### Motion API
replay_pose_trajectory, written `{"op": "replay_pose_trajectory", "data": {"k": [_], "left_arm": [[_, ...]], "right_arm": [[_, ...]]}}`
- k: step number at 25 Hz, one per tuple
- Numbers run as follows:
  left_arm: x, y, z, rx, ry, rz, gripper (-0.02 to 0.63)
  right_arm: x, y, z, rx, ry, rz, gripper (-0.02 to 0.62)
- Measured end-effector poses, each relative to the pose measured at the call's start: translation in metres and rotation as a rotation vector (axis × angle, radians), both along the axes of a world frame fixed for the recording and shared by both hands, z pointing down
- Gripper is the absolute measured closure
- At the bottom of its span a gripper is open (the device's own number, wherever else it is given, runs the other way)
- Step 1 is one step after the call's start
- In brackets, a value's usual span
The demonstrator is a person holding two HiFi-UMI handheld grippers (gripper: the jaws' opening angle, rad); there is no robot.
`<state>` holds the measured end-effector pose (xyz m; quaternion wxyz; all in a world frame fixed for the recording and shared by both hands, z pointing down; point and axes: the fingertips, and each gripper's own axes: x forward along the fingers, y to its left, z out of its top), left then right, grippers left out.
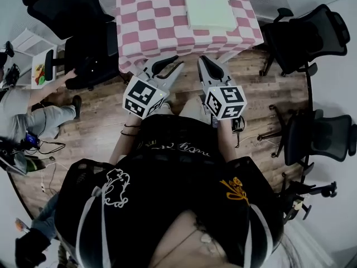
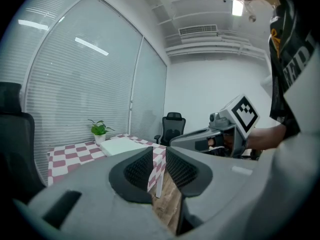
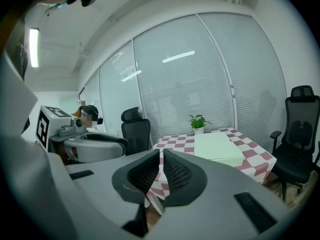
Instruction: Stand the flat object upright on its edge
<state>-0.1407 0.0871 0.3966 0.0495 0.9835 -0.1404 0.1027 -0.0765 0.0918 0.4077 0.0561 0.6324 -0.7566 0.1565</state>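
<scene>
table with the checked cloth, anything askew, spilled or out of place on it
Nothing stands out. The flat white object lies flat on the checked cloth, and the potted plant beyond it stands upright. No spill or damage shows.

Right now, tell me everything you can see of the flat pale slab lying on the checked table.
The slab is a pale, whitish-green rectangle, plain and unmarked, with some thickness and soft corners; its material can't be told. It lies flat on the pink-and-white checked tablecloth, its long side running away from the person, in the table's right half. A small potted plant stands beyond its far end. Nothing rests on it or holds it.
</scene>
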Motion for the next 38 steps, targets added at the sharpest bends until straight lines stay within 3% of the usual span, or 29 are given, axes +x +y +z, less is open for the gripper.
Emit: {"op": "replay_pose_trajectory", "data": {"k": [11,22,27,33,38], "left_arm": [[0.043,-0.037,0.022,-0.042,-0.040,0.010,0.529],[0.138,-0.133,0.026,-0.071,-0.058,-0.133,0.529],[0.181,-0.153,0.033,-0.095,-0.086,-0.176,0.529],[0.210,-0.176,0.036,-0.104,-0.105,-0.246,0.529],[0.214,-0.186,0.042,-0.113,-0.134,-0.315,0.528]], "right_arm": [[0.053,-0.038,0.015,-0.017,-0.030,0.029,0.566],[0.171,-0.130,0.008,-0.018,-0.032,-0.044,0.566],[0.221,-0.153,0.014,-0.038,-0.056,-0.069,0.566],[0.263,-0.180,0.020,-0.045,-0.083,-0.105,0.566],[0.282,-0.195,0.028,-0.055,-0.106,-0.138,0.566]]}}
